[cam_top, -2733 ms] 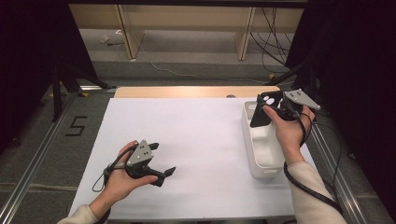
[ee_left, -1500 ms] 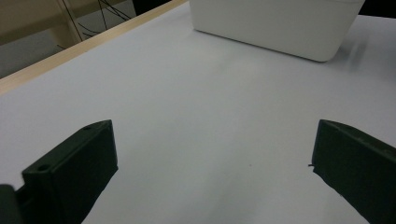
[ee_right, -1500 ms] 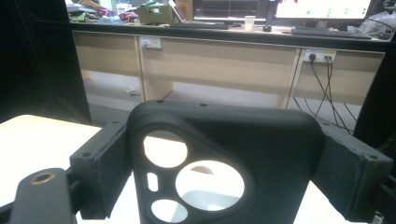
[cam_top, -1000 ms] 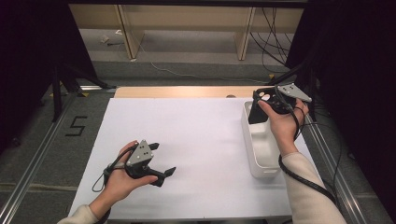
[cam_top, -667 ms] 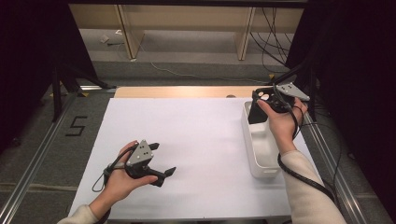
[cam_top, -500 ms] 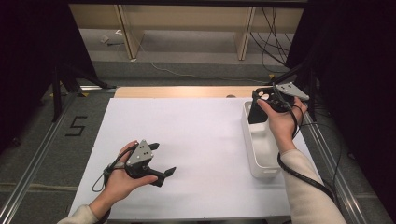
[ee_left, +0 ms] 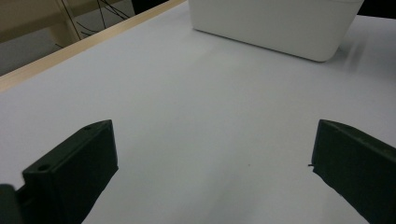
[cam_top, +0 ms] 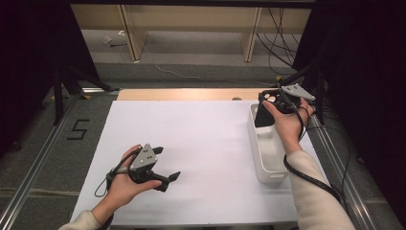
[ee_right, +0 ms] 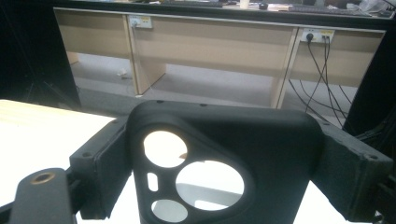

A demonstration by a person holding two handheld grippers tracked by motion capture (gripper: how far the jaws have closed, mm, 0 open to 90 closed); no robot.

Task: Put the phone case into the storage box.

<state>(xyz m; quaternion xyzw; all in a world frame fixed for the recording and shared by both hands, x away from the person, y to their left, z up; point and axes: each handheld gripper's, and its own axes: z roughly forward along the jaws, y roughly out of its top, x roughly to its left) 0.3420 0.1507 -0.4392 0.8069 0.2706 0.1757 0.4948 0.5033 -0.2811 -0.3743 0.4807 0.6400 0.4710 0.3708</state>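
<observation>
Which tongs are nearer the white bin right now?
Right. The right tongs hold a black plate with round holes above the white bin's far end; the left tongs rest open on the table, well off to its left.

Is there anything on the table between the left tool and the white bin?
Nothing visible. From the open left tool, bare white table runs up to the white bin at the right side. The left gripper view shows the same unbroken surface up to the bin's wall. The right tool holds a black part above the bin.
</observation>
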